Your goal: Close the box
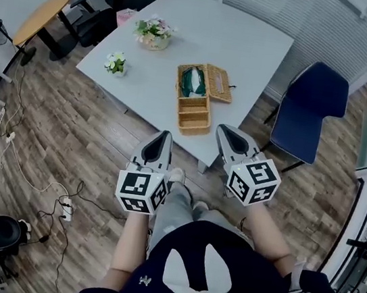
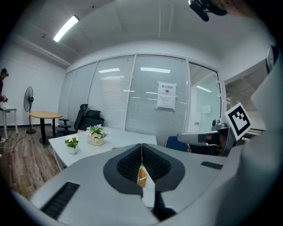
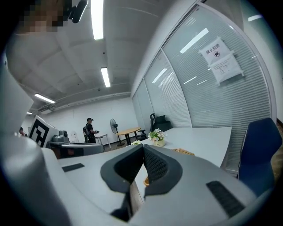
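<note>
The wicker box (image 1: 193, 113) sits on the white tabletop (image 1: 253, 47), close to the tabletop's near edge. Its lid (image 1: 219, 83) is swung open to the right, and something green (image 1: 193, 82) lies inside. Both grippers hang off the tabletop, just past its near edge and well apart from the box. The left gripper (image 1: 164, 138) has its fingers pressed together on nothing. The right gripper (image 1: 230, 134) is clenched and empty too.

What could go wrong? The box looks light and it is near the edge. A hard push on the lid could slide it along the tabletop, or even tip it off. The green thing may stick up (hard to tell from above) and stop the lid from going all the way down. Shut fingers can only nudge, so the woven lid could slip off them and flop back open. The part of the box nearest the edge looks open as well, so shutting one lid may not finish the job.

A paper notice (image 3: 221, 59) hangs on the glass wall beyond the tabletop. Its print is too small to read. The marker cube (image 1: 253, 180) on each gripper shows only black and white squares, no words. No brand shows on the box.
</note>
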The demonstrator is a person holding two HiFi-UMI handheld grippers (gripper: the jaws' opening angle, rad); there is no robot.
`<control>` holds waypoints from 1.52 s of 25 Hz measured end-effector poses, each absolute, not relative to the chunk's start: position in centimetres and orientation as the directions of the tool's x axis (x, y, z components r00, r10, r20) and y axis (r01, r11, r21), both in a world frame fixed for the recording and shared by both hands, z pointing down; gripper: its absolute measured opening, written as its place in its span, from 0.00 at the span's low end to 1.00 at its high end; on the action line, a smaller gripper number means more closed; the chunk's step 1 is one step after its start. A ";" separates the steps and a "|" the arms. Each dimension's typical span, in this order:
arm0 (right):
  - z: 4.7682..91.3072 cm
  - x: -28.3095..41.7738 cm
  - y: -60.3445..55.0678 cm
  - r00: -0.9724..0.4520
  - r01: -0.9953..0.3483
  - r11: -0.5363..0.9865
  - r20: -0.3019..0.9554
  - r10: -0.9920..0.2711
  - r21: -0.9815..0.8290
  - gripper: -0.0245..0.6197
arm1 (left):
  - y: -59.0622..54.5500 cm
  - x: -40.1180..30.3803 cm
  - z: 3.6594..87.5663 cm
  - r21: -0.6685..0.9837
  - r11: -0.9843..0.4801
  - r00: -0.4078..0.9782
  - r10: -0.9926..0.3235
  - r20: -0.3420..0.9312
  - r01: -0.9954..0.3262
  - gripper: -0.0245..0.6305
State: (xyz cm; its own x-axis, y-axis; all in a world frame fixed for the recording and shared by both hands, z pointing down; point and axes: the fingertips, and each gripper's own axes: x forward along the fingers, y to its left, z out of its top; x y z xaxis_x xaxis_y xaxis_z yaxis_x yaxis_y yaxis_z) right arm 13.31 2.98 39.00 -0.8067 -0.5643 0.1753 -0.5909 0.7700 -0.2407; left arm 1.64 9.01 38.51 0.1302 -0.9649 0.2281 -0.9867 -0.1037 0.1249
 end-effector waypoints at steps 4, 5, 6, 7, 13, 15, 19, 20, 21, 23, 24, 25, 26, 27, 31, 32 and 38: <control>39.1 12.8 1.2 -0.809 -0.587 0.758 0.177 -0.561 -0.284 0.10 | 7.4 1.0 38.5 0.128 -0.114 0.141 -0.962 0.235 -0.985 0.07; 39.1 12.6 0.7 -0.811 -0.584 0.755 0.179 -0.557 -0.299 0.13 | 6.9 0.7 38.5 0.130 -0.114 0.142 -0.961 0.236 -0.985 0.07; 39.2 12.4 0.2 -0.813 -0.581 0.751 0.182 -0.553 -0.313 0.19 | 6.4 0.4 38.5 0.133 -0.114 0.143 -0.961 0.236 -0.985 0.07; 39.3 12.2 -0.2 -0.814 -0.579 0.747 0.186 -0.550 -0.326 0.22 | 6.0 0.1 38.6 0.136 -0.116 0.146 -0.960 0.237 -0.984 0.07; 40.7 11.5 -3.1 -0.804 -0.591 0.700 0.214 -0.555 -0.401 0.33 | 3.4 -1.3 39.1 0.145 -0.131 0.165 -0.953 0.254 -0.981 0.07; 41.4 11.3 -4.3 -0.794 -0.604 0.683 0.232 -0.563 -0.410 0.37 | 2.5 -1.6 39.4 0.148 -0.140 0.176 -0.949 0.263 -0.979 0.07; 42.7 11.2 -6.2 -0.776 -0.623 0.638 0.256 -0.576 -0.453 0.41 | 0.6 -2.2 40.0 0.150 -0.164 0.201 -0.938 0.281 -0.975 0.07; 42.9 11.1 -6.7 -0.772 -0.627 0.628 0.261 -0.579 -0.462 0.42 | 0.1 -2.5 40.1 0.150 -0.169 0.206 -0.936 0.284 -0.974 0.07; 43.2 11.0 -7.1 -0.768 -0.631 0.618 0.266 -0.582 -0.470 0.44 | -0.4 -2.7 40.1 0.149 -0.174 0.211 -0.935 0.285 -0.973 0.07; 43.7 10.8 -7.9 -0.761 -0.637 0.595 0.276 -0.588 -0.489 0.45 | -1.4 -3.2 40.0 0.148 -0.185 0.221 -0.932 0.286 -0.972 0.07; 44.0 10.8 -8.3 -0.757 -0.640 0.582 0.281 -0.590 -0.502 0.46 | -1.9 -3.4 39.9 0.147 -0.191 0.227 -0.931 0.287 -0.971 0.07; 44.3 10.7 -8.7 -0.753 -0.642 0.567 0.286 -0.593 -0.515 0.46 | -2.3 -3.7 39.8 0.146 -0.196 0.232 -0.929 0.288 -0.970 0.07; 44.6 10.6 -9.1 -0.749 -0.644 0.552 0.291 -0.595 -0.529 0.47 | -2.7 -3.9 39.8 0.147 -0.201 0.236 -0.927 0.290 -0.969 0.07; 45.0 10.5 -9.5 -0.746 -0.645 0.538 0.297 -0.595 -0.542 0.48 | -3.1 -4.2 39.9 0.148 -0.204 0.240 -0.926 0.293 -0.968 0.07; 46.3 10.1 -10.9 -0.736 -0.649 0.486 0.319 -0.598 -0.586 0.49 | -4.6 -5.1 40.3 0.157 -0.217 0.256 -0.917 0.305 -0.964 0.07; 46.7 10.0 -11.2 -0.732 -0.650 0.472 0.323 -0.600 -0.596 0.49 | -4.9 -5.3 40.5 0.159 -0.222 0.262 -0.915 0.308 -0.962 0.07; 48.7 10.0 -12.9 -0.707 -0.653 0.382 0.346 -0.617 -0.654 0.47 | -6.8 -5.9 41.2 0.167 -0.252 0.294 -0.899 0.324 -0.953 0.07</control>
State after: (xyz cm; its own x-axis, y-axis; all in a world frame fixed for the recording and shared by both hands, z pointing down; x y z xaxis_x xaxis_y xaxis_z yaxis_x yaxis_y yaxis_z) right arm 10.03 -12.91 48.70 -0.7067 -0.6172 0.3458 -0.6533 0.3817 -0.6538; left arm -5.86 -6.76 41.22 0.2942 -0.8990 0.3244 -0.9533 -0.2516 0.1673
